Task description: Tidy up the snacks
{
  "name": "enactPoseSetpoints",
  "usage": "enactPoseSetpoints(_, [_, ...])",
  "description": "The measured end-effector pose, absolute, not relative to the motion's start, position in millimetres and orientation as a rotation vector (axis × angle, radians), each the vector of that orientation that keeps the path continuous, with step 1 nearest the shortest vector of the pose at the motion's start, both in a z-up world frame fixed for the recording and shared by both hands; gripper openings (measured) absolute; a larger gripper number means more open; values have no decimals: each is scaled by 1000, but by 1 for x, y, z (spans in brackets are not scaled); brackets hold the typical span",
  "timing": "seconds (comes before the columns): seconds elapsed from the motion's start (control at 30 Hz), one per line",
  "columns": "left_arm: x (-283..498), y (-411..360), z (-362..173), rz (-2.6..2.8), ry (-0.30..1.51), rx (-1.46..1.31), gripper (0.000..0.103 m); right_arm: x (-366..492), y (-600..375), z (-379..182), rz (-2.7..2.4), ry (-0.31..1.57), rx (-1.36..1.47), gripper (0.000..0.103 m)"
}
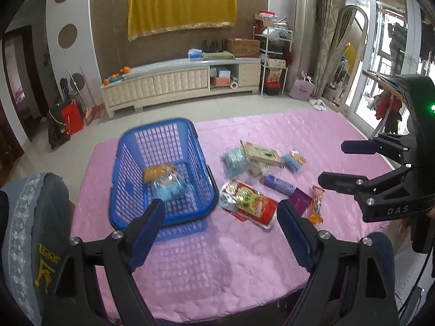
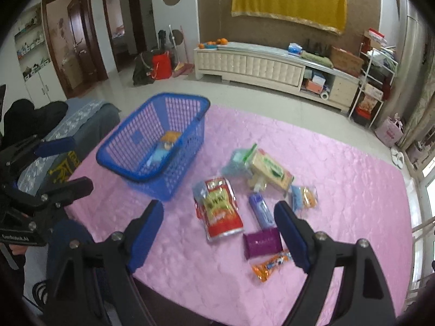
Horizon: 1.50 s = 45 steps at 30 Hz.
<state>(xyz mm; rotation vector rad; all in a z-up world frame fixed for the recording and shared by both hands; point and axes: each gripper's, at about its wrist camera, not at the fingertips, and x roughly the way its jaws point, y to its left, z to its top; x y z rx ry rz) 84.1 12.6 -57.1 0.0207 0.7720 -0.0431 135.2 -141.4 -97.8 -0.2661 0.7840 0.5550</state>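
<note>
A blue plastic basket (image 1: 123, 146) (image 2: 136, 175) stands on the left of the pink-covered table (image 1: 217, 260) (image 2: 339, 190). It holds one orange-and-blue snack pack (image 1: 165, 182) (image 2: 166, 144). To its right lie loose snacks: a red pouch (image 1: 251, 203) (image 2: 220, 209), a purple packet (image 1: 299, 199) (image 2: 262, 241), an orange wrapper (image 1: 316, 203) (image 2: 272, 266), a lavender tube (image 1: 277, 183) (image 2: 261, 209), a green-topped box (image 1: 262, 154) (image 2: 272, 171) and a pale blue bag (image 1: 233, 160) (image 2: 236, 163). My left gripper (image 1: 220, 213) (image 2: 78, 165) hangs open near the basket's front corner. My right gripper (image 2: 218, 209) (image 1: 334, 163) is open above the red pouch. Neither holds anything.
A chair with a grey embroidered cover (image 1: 27, 217) (image 2: 81, 119) stands against the table's left side. A small blue-and-orange pack (image 1: 295, 160) (image 2: 303, 197) lies at the far right of the snacks. A low cream cabinet (image 1: 179, 81) lines the far wall, beyond open floor.
</note>
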Motion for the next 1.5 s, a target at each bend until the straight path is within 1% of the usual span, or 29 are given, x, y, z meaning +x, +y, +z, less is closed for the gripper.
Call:
enactPoseSetpoints(0.2, [88,2,-89,-45,841,14,83,132,-155,-130,583,815,-279,86])
enactPoseSetpoints(0.37, [90,-3,-117,-61,889,-47,83,140,-153,-159,591,915,-315,86])
enactPoseSetpoints(0.67, [87,-8,-162,-12,944,-93,83,154,-145,-202,638,996,-355,86])
enactPoseSetpoints(1.07, [101,14,-200,65,1001,-263,83,191,-126,-238,702,1046,-411,86])
enactPoseSetpoints(1.5, [125,14,-226,86,1048,-293,83,239,-78,-278,727,1101,-570,86])
